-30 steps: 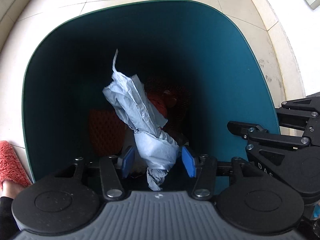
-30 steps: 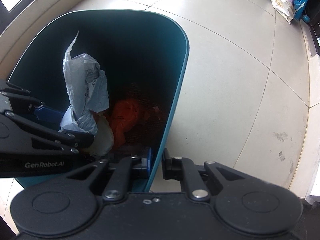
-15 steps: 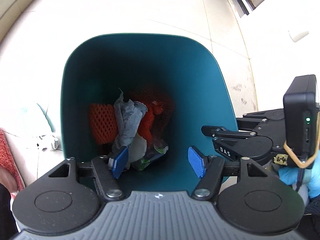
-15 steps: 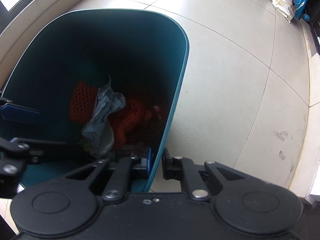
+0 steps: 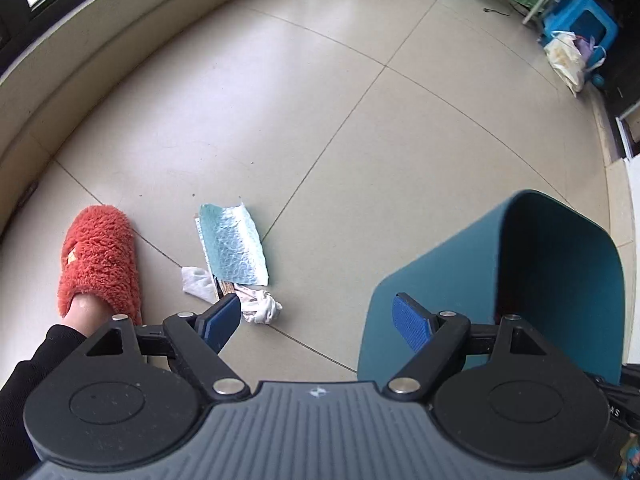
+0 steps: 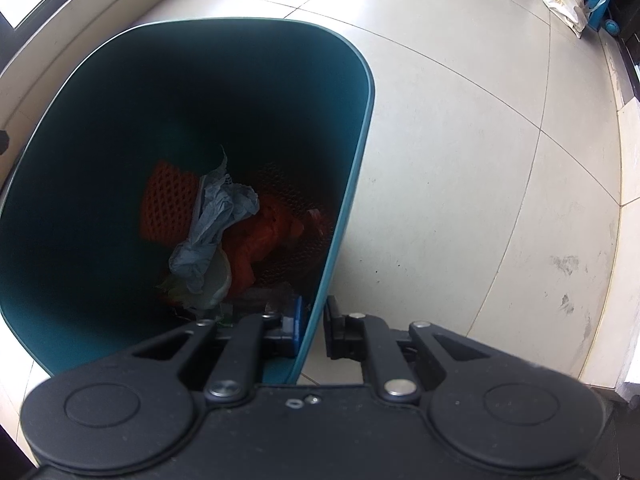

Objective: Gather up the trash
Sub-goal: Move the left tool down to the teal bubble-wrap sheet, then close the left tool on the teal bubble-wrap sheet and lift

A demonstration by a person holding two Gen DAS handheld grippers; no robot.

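Open beige tiled floor (image 5: 360, 120) lies ahead of the left gripper (image 5: 318, 322), whose jaws stand wide apart. A fuzzy red slipper (image 5: 100, 260) flanks the pale blue bubble mailer (image 5: 234, 246) and crumpled white tissues (image 5: 260, 306) on the left; the tall teal plastic bin (image 5: 560, 280) blocks the right. The right gripper (image 6: 314, 326) seems clamped on the bin's wall; its mouth is unobstructed.

Only the letters "AS" read on the right gripper (image 5: 614, 412).

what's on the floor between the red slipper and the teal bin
In the left wrist view, between slipper and bin: a light blue bubble mailer and crumpled white tissues.
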